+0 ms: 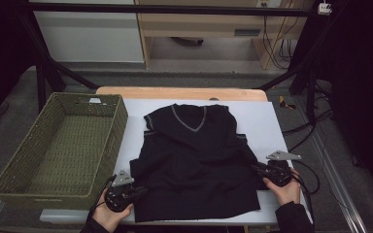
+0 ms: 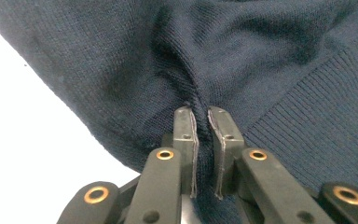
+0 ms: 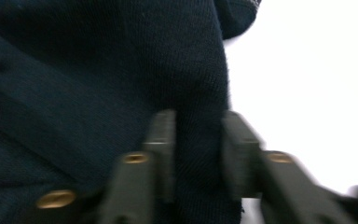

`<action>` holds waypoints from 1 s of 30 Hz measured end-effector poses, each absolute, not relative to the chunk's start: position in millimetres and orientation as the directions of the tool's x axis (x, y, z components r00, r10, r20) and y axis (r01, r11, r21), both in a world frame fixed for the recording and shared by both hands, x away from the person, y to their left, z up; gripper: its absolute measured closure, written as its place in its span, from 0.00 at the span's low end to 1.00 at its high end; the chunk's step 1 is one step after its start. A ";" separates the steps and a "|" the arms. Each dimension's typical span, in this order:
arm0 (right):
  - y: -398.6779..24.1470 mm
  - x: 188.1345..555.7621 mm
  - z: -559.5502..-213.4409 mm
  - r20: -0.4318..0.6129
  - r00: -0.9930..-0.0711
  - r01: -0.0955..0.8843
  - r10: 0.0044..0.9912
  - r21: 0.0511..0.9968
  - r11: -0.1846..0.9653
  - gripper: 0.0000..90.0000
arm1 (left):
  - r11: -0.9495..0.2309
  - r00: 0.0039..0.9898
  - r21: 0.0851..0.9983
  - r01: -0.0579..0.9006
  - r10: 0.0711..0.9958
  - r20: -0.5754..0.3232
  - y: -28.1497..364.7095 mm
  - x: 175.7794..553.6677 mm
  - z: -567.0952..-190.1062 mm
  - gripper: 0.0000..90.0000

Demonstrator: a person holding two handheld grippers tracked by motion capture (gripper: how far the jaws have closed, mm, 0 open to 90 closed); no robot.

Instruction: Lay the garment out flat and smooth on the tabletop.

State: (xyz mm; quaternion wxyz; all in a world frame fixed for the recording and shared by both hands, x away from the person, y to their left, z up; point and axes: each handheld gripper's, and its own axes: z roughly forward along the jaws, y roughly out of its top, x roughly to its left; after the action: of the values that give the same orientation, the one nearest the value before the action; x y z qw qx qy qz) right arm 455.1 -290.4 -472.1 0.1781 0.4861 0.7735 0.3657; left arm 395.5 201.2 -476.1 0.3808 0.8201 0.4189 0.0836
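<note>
We see the green woven basket (image 1: 63,145) standing empty at the table's left, just beside the dark V-neck sweater (image 1: 194,160), which lies flat on the white sheet (image 1: 257,121) covering the wooden table (image 1: 179,92). Our left gripper (image 2: 202,116) pinches the sweater's near left edge, and our right gripper (image 3: 198,126) clamps a fold at its right edge. Beyond the table, cables trail across grey floor.
</note>
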 end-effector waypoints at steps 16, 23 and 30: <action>-268.1 494.1 -446.3 -0.035 -0.437 0.516 0.899 0.809 0.282 0.80 | -0.358 0.642 0.702 0.615 0.744 -0.184 202.4 394.9 -477.1 0.91; -282.8 464.9 -445.8 0.049 -0.414 0.499 0.909 0.848 0.181 0.39 | -0.361 0.646 0.708 0.608 0.743 -0.175 201.9 393.7 -477.4 0.90; -283.4 425.2 -454.5 0.123 -0.456 0.554 0.882 0.814 0.173 0.29 | -0.367 0.651 0.715 0.595 0.741 -0.162 201.6 391.9 -477.8 0.89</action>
State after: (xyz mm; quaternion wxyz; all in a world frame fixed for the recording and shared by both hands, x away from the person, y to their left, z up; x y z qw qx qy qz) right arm 425.2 -283.4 -454.5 0.1937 0.4843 0.7410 0.4229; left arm 391.9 201.6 -477.8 0.3888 0.8212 0.4069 0.0940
